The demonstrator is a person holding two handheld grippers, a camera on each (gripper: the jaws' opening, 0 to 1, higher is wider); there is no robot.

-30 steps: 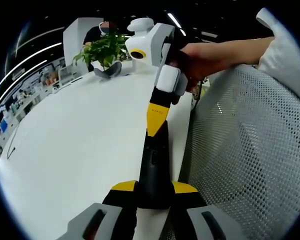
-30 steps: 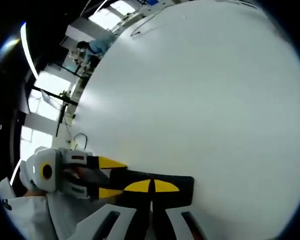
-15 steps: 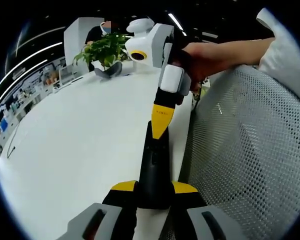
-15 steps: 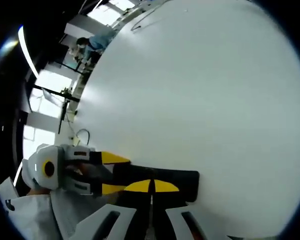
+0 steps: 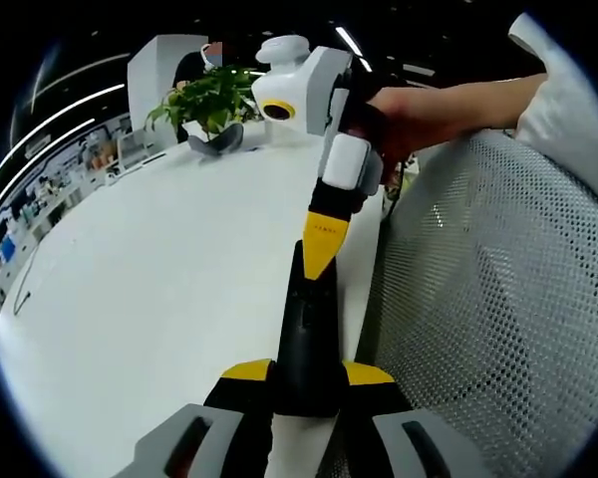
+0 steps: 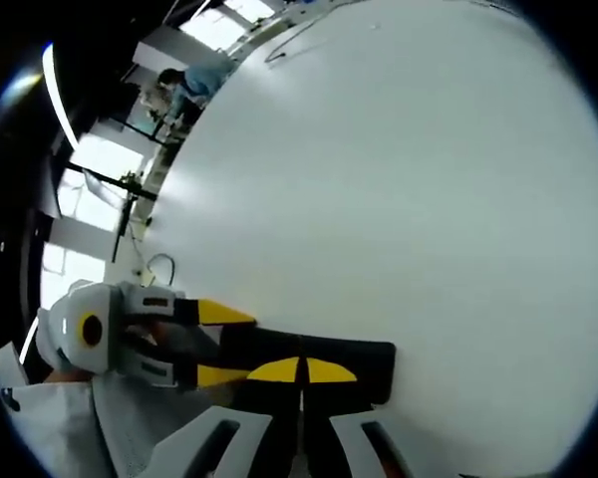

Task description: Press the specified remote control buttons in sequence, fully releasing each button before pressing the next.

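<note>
A black remote control [image 5: 307, 339] is clamped by its near end in my left gripper [image 5: 307, 374], whose yellow-tipped jaws stand on either side of it. My right gripper [image 5: 322, 249], held by a person's hand [image 5: 409, 112], comes down from the upper right with its jaws shut. Its yellow tip rests on the remote's top face near the far end. In the right gripper view, the closed yellow tips of the right gripper [image 6: 301, 370] sit on the remote [image 6: 349, 360]. There the left gripper [image 6: 217, 345] holds the remote's left end.
The white table [image 5: 149, 289] stretches to the left, with a potted plant [image 5: 207, 100] at its far end. A grey mesh chair back [image 5: 488, 299] stands close on the right. A thin cable [image 6: 157, 267] lies at the table's edge.
The right gripper's tip has shifted slightly along the remote's far end. The left gripper and the remote have stayed put.
</note>
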